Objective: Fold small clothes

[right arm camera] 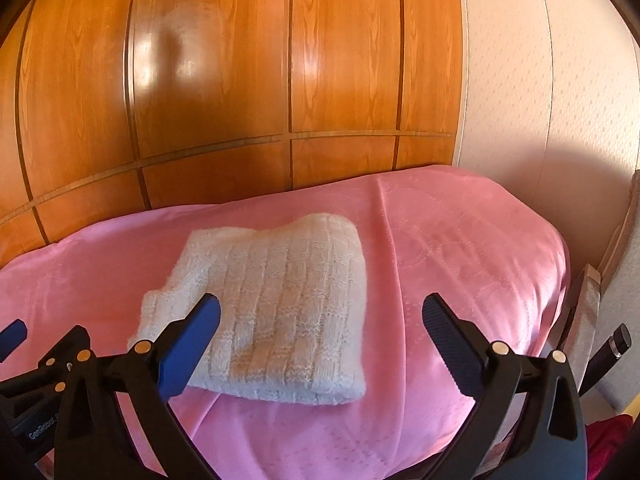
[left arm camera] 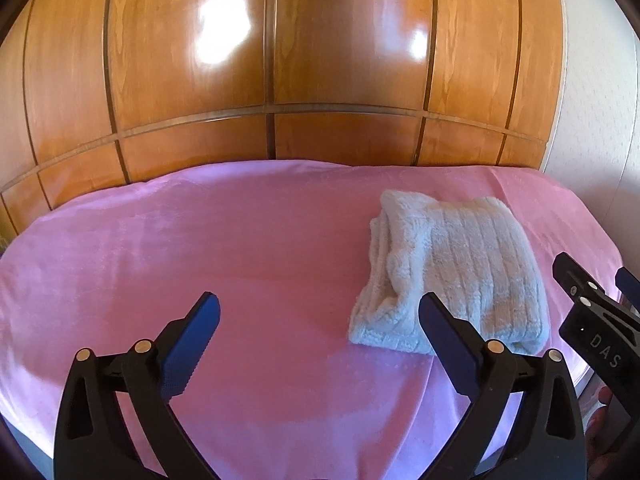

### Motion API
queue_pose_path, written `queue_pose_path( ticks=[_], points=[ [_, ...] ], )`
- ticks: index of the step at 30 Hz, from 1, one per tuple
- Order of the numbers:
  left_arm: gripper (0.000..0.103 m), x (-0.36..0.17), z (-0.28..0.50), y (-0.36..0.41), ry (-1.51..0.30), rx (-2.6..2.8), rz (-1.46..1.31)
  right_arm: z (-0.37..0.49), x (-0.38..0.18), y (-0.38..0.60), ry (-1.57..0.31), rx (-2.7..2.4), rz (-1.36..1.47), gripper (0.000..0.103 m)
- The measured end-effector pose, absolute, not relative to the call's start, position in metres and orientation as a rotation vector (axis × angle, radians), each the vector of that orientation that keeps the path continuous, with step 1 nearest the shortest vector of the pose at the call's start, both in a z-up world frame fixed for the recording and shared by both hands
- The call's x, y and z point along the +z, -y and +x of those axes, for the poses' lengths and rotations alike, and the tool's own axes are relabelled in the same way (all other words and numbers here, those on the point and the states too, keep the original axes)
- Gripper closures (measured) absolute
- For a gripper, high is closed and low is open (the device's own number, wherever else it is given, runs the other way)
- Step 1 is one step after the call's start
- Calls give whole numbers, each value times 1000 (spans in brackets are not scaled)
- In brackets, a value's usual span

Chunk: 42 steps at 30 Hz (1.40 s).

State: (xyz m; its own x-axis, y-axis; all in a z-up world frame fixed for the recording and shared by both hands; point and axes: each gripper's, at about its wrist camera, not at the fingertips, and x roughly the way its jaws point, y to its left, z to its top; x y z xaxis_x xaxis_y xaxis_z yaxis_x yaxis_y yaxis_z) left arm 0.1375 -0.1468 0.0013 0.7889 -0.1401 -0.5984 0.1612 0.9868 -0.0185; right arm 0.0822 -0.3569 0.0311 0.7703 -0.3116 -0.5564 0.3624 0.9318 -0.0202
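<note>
Your left gripper (left arm camera: 320,340): jaws spread wide, holding nothing, hovering just beside the folded white ribbed knitted garment (left arm camera: 452,276). Your right gripper (right arm camera: 320,340): jaws likewise wide apart, empty, above the garment's near edge. Garment: lies folded on the pink plush bedspread (right arm camera: 460,240). Behind the garment: glossy orange-brown wooden panelled wardrobe (left arm camera: 280,60); beside it, cream textured wall (right arm camera: 520,100).
</note>
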Motion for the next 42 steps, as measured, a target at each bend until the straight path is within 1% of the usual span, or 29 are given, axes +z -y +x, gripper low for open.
queue_pose_path(
  ticks=[13, 42],
  points=[
    [4, 4, 134, 150, -630, -169, 35, 87, 25, 362, -615, -353, 123, 2],
    [4, 7, 128, 151, -616, -158, 52, 86, 21, 359, -609, -343, 112, 2]
  ],
)
